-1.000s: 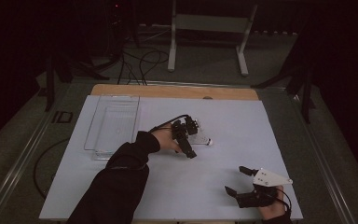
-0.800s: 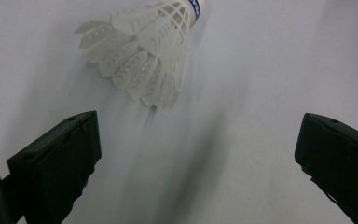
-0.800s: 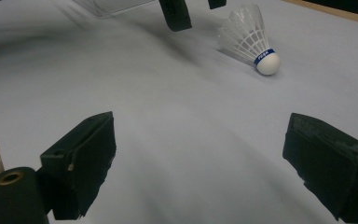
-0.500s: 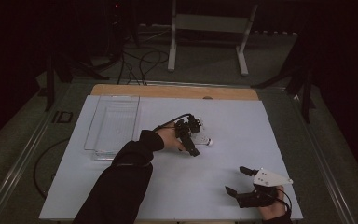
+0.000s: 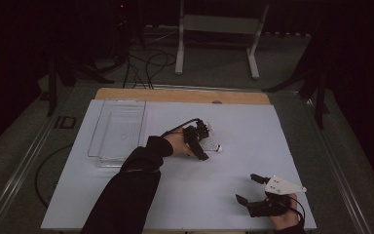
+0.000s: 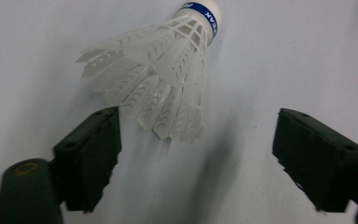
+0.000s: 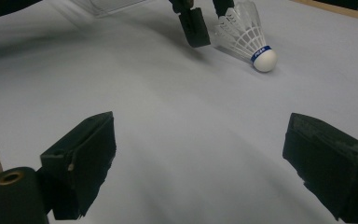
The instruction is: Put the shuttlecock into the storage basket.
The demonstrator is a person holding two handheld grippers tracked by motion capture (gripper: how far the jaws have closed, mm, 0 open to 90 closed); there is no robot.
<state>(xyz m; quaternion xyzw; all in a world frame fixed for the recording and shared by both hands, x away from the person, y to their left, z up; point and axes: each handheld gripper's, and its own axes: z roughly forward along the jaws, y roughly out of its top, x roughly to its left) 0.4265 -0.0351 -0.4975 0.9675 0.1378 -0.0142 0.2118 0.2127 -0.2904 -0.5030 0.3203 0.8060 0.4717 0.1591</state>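
At mid-table on the white sheet [image 5: 253, 126]: grasp of the shuttlecock [image 5: 216, 147] under way, not yet made.

Largest first: a clear tray [image 5: 119, 131] lies off to the left, apart from the work. The left gripper [image 5: 200, 146] has just been closing its jaws around the shuttlecock's skirt [image 6: 158, 93]; one pad sits just beside the feathers, the other well clear, nothing held. The right gripper [image 5: 253, 187] rests at the near edge, jaws wide, empty. Next move likely calls for centring on the skirt and a gentle pinch; the feathers look crushable.
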